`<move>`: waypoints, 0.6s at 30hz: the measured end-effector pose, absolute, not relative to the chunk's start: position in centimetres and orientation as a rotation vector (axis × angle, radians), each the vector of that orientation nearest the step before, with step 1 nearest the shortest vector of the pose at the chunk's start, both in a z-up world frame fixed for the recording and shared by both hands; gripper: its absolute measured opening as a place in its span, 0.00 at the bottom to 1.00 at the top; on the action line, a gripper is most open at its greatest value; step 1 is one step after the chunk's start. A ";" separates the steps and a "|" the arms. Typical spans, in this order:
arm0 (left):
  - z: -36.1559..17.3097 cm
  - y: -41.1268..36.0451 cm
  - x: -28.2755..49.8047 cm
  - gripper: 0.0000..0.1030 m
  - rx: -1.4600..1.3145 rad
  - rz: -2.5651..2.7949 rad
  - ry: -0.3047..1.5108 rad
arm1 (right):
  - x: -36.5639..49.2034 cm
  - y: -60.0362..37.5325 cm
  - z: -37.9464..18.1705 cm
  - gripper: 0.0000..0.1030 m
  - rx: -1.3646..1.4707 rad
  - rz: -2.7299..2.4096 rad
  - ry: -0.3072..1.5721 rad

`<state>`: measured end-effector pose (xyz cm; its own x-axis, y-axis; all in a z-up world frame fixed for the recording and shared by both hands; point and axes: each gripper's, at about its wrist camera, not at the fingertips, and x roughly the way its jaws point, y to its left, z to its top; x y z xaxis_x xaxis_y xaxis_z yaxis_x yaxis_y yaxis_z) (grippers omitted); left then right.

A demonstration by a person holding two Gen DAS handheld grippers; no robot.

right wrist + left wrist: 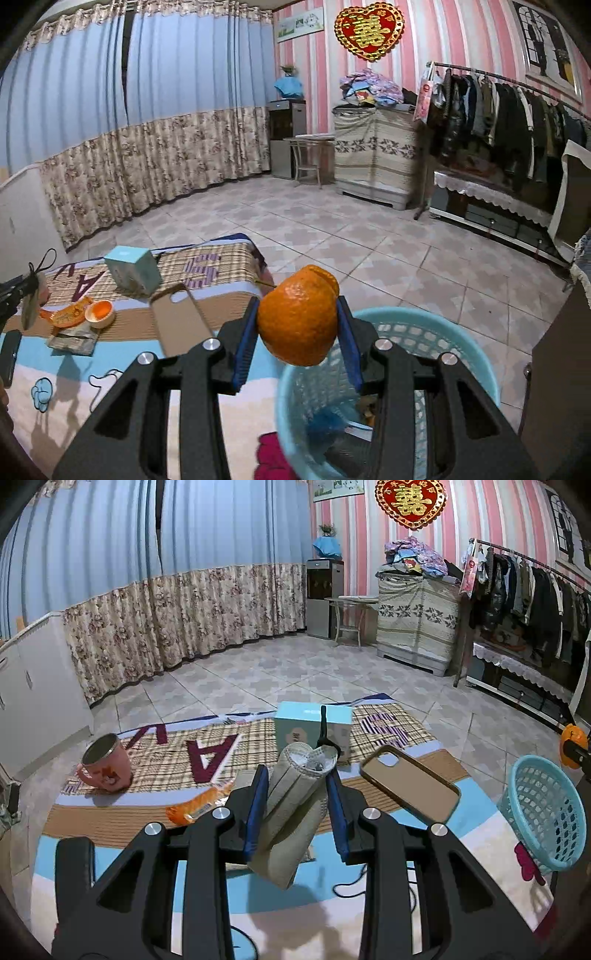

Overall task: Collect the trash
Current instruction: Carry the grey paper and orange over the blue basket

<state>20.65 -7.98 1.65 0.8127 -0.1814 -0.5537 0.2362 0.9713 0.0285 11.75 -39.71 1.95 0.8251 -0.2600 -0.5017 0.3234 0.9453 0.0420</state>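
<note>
My left gripper (297, 775) is shut on a rolled beige fabric piece (291, 812) with a black cord on top, held above the patterned bed cover (110, 819). In the right wrist view, my right gripper (297, 306) is shut on a hollow orange peel (299, 317). It holds the peel above the near rim of a light blue mesh basket (461, 350), which has some scraps at the bottom. The left wrist view shows that basket (543, 812) at the right edge of the bed, with the peel (572, 738) just above it.
On the bed lie an orange wrapper (195, 805), a pink mug (105, 764), a brown phone case (410, 782) and a light blue box (314, 731). A second peel cup (99, 314) sits beside folded paper (74, 341). Tiled floor and a clothes rack (498, 110) lie beyond.
</note>
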 end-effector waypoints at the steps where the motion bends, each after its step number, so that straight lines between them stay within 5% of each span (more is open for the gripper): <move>1: 1.6 -8.3 20.5 0.29 0.096 -0.225 0.583 | 11.7 -39.7 2.1 0.40 0.114 -0.318 0.513; 18: 2.7 -19.1 18.2 0.29 0.143 -0.369 0.551 | 9.4 -42.0 2.9 0.40 0.008 -0.377 0.527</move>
